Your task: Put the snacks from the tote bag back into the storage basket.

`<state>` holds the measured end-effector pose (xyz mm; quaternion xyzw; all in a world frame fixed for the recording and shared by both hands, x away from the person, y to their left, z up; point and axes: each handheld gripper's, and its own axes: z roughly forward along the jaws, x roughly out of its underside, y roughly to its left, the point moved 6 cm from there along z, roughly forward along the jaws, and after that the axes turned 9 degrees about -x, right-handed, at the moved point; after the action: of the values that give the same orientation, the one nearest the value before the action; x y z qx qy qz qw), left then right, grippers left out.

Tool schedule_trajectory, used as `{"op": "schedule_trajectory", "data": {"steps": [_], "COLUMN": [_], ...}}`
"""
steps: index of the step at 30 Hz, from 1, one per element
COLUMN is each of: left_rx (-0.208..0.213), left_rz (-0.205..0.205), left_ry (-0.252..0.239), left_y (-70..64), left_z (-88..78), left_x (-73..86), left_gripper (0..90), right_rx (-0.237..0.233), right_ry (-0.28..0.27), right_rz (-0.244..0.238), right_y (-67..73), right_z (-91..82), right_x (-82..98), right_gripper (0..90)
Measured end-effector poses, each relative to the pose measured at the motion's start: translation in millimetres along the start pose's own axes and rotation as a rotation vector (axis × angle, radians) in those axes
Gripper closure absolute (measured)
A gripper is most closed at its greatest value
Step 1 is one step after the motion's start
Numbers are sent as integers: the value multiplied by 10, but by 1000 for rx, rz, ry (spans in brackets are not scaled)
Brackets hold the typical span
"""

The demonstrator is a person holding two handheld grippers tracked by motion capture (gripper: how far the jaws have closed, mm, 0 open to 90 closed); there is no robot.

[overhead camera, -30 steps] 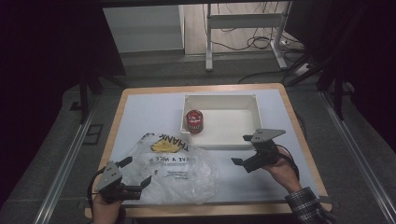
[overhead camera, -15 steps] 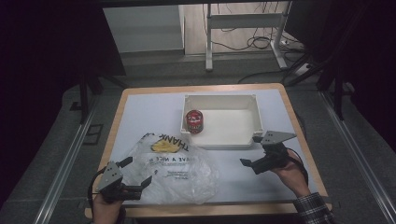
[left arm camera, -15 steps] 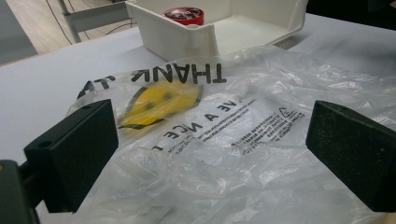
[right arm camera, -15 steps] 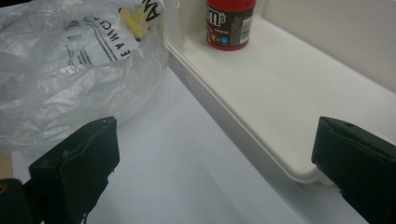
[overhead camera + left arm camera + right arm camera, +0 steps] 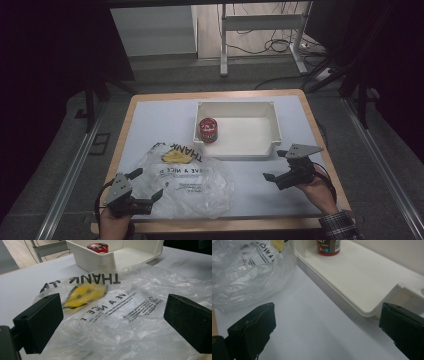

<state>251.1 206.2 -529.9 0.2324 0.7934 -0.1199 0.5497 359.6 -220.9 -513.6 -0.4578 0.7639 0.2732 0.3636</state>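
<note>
A clear plastic bag (image 5: 192, 175) printed with "THANK" and a yellow smiley lies crumpled on the front left of the white table (image 5: 160, 120). My left gripper (image 5: 147, 185) rests open at the bag's near left corner, and the bag (image 5: 117, 312) spreads between its jaws. A white tray (image 5: 274, 125) stands behind the bag with a red can (image 5: 207, 130) upright in its left part. My right gripper (image 5: 275, 165) is held open over bare table just in front of the tray's right corner, with nothing between its jaws. The can (image 5: 328, 247) and tray (image 5: 362, 277) lie ahead of it.
The table's wooden edge (image 5: 320, 125) runs along the right, close to my right hand. Beyond the table are a dark floor, metal rails (image 5: 70, 175) on both sides, and a white frame with cables (image 5: 260, 25) at the back.
My right gripper has drawn back from the tray's front edge toward the near right of the table and come lower. The left gripper and the bag have stayed put.
</note>
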Motion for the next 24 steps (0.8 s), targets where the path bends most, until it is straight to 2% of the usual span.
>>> {"op": "schedule_trajectory", "data": {"steps": [10,20,24], "left_rx": [2,4,2], "left_rz": [4,6,6], "left_ry": [3,4,4], "left_y": [-5,-9,-6], "left_z": [2,5,4], "left_x": [2,2,2], "left_gripper": [23,24,24], "right_rx": [-1,-18,-23], "right_ry": [74,186,204], "right_rz": [29,18,10], "right_y": [-10,-13,-7], "right_z": [38,171,198], "right_x": [211,413,438], "right_gripper": [12,12,12]}}
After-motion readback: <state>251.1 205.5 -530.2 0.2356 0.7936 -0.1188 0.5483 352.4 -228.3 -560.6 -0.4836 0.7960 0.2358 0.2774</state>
